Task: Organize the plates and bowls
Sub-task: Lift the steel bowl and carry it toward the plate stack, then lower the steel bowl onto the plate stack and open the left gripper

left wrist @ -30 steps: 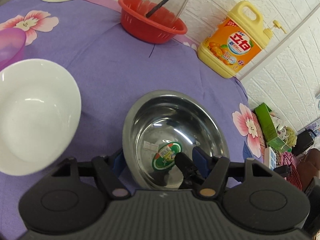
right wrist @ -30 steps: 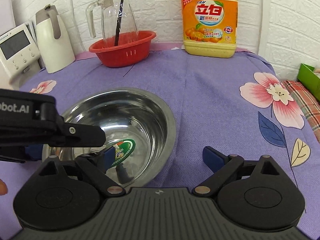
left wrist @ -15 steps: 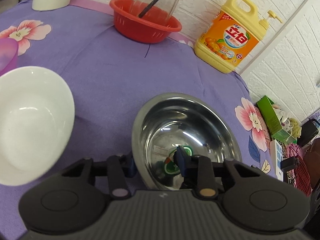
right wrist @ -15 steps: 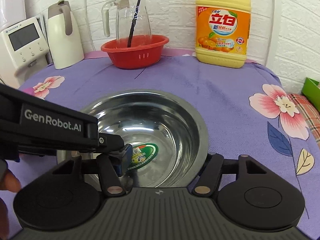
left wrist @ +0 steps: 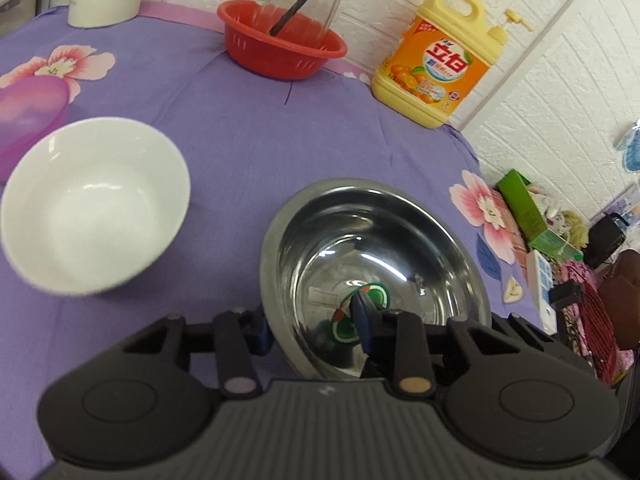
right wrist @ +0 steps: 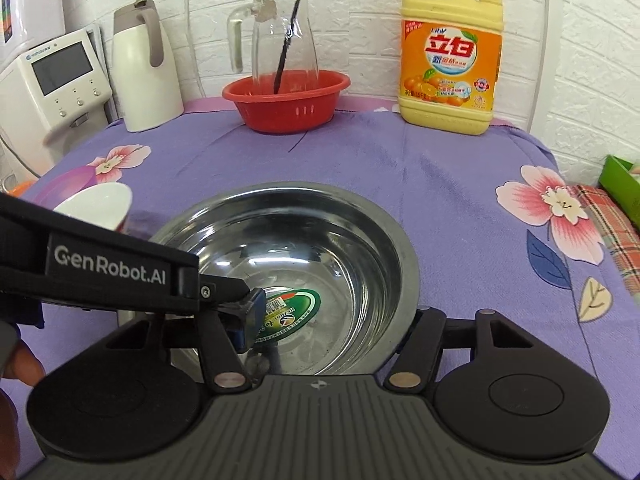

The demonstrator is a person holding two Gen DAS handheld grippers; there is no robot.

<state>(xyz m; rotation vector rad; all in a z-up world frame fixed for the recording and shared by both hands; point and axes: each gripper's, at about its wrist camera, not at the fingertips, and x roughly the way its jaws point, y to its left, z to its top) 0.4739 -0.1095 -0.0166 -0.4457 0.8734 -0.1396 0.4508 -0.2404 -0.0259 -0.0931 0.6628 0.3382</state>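
Note:
A steel bowl (left wrist: 400,216) (right wrist: 360,248) with a green sticker inside sits on the purple flowered cloth. My left gripper (left wrist: 312,320) (right wrist: 244,300) is shut on its near rim, one finger inside and one outside. My right gripper (right wrist: 332,320) stands wide open across the bowl's near side. Its left finger is inside beside the left gripper's finger, and its right fingertip is hidden behind the bowl's right rim. To the left stands a white bowl (left wrist: 96,204) (right wrist: 100,200), with a pink bowl (left wrist: 28,116) (right wrist: 68,180) beyond it.
At the back stand a red basket (right wrist: 286,100) holding a glass jug (right wrist: 280,36), a yellow detergent bottle (right wrist: 450,60), a white kettle (right wrist: 144,72) and a white appliance (right wrist: 56,88). The table drops off at the right beside a green box (left wrist: 524,208). A person's fingers (right wrist: 22,360) show at left.
My left gripper's jaws have closed onto the steel bowl's rim. Both views have drawn back and up a little. The bowl's rim now covers the right gripper's right fingertip.

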